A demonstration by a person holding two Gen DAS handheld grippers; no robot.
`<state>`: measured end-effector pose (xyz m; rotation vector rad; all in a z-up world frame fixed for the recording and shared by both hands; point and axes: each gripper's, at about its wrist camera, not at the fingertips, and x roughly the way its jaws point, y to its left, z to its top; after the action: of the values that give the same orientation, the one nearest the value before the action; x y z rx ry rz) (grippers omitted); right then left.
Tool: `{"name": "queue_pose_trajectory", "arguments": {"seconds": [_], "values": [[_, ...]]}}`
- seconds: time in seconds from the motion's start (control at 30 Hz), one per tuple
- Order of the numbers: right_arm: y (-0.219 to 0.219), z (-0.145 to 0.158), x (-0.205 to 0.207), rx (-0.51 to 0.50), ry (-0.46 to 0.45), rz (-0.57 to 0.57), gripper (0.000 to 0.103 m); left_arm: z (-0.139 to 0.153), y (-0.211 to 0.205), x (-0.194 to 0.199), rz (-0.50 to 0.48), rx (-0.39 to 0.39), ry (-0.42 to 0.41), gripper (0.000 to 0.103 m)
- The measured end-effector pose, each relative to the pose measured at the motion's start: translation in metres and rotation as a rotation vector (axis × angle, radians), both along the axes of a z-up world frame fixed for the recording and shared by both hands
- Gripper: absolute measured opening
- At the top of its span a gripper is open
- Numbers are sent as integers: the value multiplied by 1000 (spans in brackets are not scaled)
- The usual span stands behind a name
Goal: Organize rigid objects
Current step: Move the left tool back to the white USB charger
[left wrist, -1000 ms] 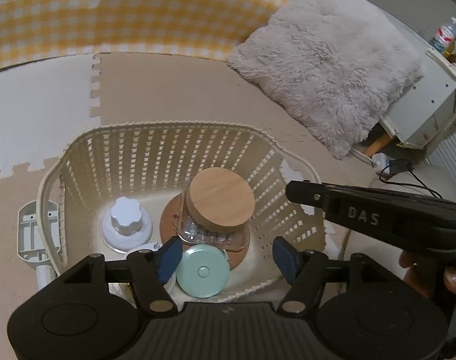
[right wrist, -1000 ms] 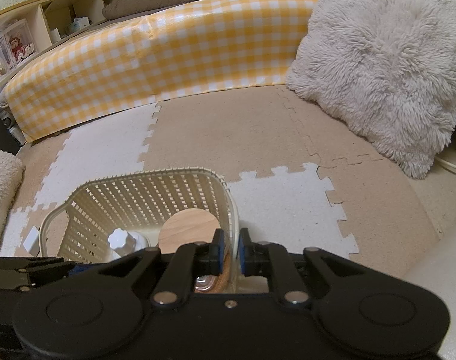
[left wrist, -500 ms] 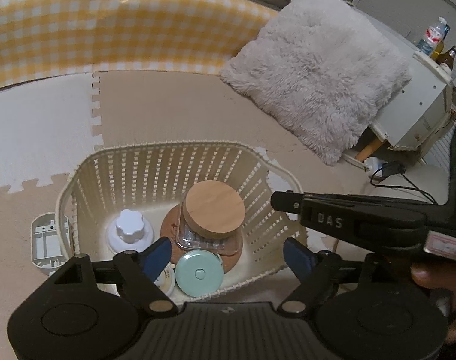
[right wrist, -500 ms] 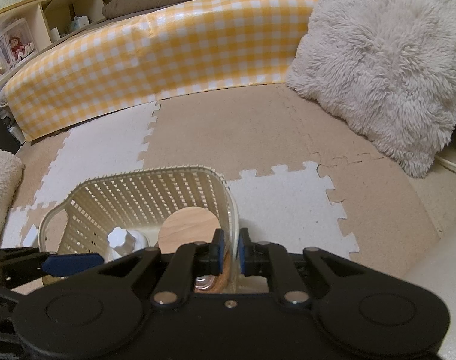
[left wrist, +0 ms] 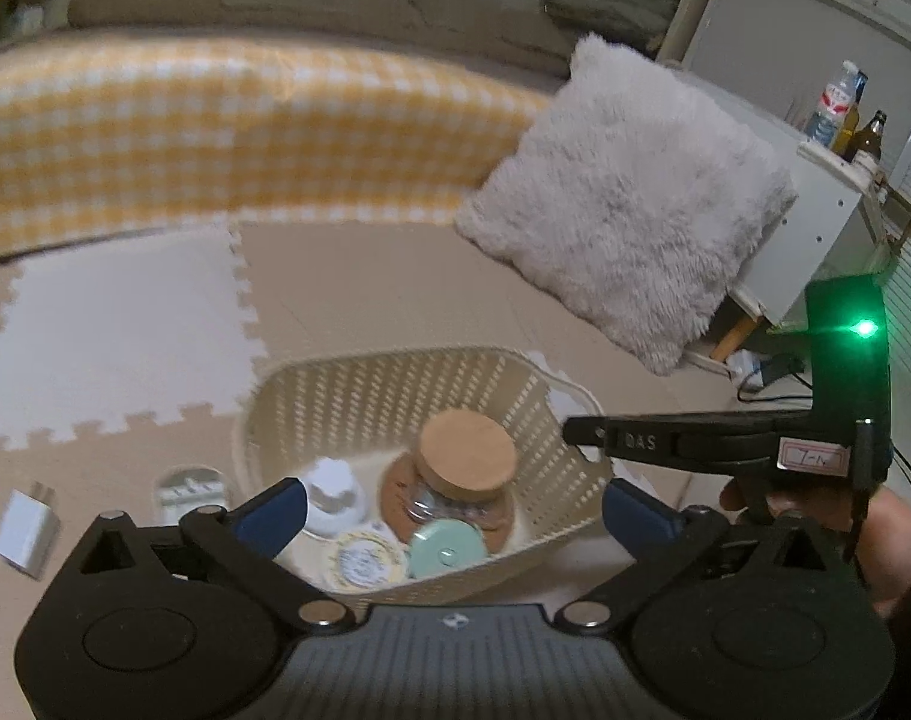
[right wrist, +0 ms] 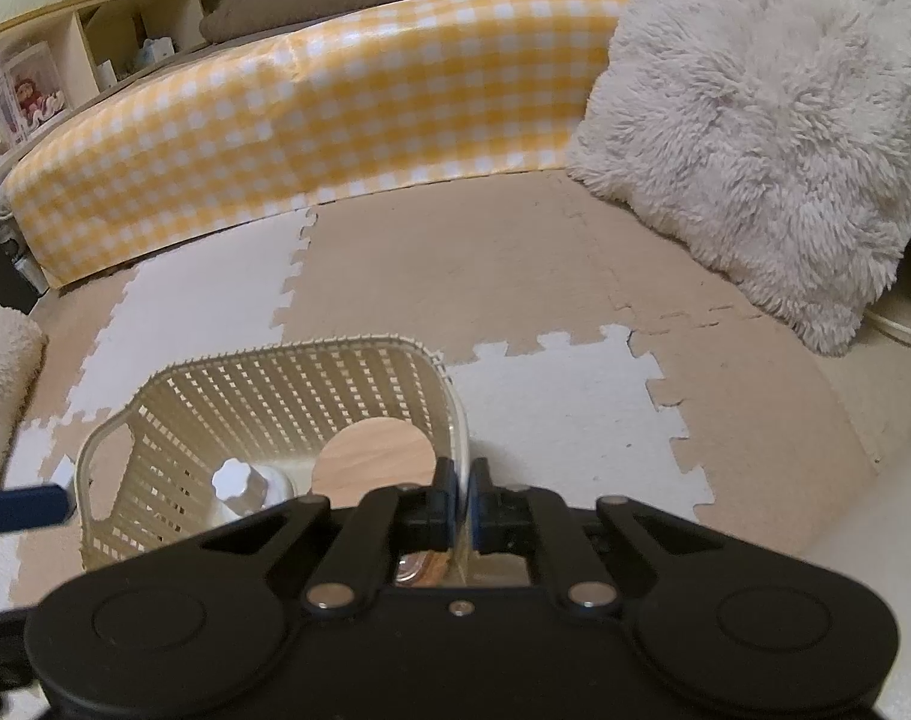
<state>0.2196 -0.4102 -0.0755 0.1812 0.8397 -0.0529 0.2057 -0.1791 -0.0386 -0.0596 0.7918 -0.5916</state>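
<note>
A cream slotted basket [left wrist: 335,387] [right wrist: 263,396] stands on the foam floor mat. In it are a glass jar with a wooden lid [left wrist: 467,450] [right wrist: 371,459], a white knobbed lid [left wrist: 332,486] [right wrist: 239,480], a mint round tape measure [left wrist: 446,552] and a yellow-rimmed round tin [left wrist: 365,561]. My left gripper [left wrist: 452,510] is open and empty, raised above the basket's near edge. My right gripper [right wrist: 463,501] is shut on the basket's right rim; it shows in the left wrist view as a black arm [left wrist: 683,441].
A white charger block [left wrist: 26,531] and a white plastic part [left wrist: 191,489] lie on the mat left of the basket. A furry cushion [left wrist: 629,210] [right wrist: 773,120] leans at the right. A yellow checked bolster [right wrist: 311,120] runs along the back. A white cabinet [left wrist: 815,222] stands far right.
My left gripper has risen and pulled back from inside the basket and opened wider. The tape measure stays in the basket. My right gripper has kept its hold on the rim.
</note>
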Motion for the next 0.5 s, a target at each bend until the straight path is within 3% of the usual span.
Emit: {"name": "queue_pose_trajectory", "arguments": {"seconds": [0.27, 0.5], "values": [[-4, -1, -1, 40, -5, -40, 5, 8, 49, -5, 105, 30, -86, 103], [-3, -1, 1, 39, 1, -52, 5, -3, 93, -4, 206, 67, -127, 103]]}}
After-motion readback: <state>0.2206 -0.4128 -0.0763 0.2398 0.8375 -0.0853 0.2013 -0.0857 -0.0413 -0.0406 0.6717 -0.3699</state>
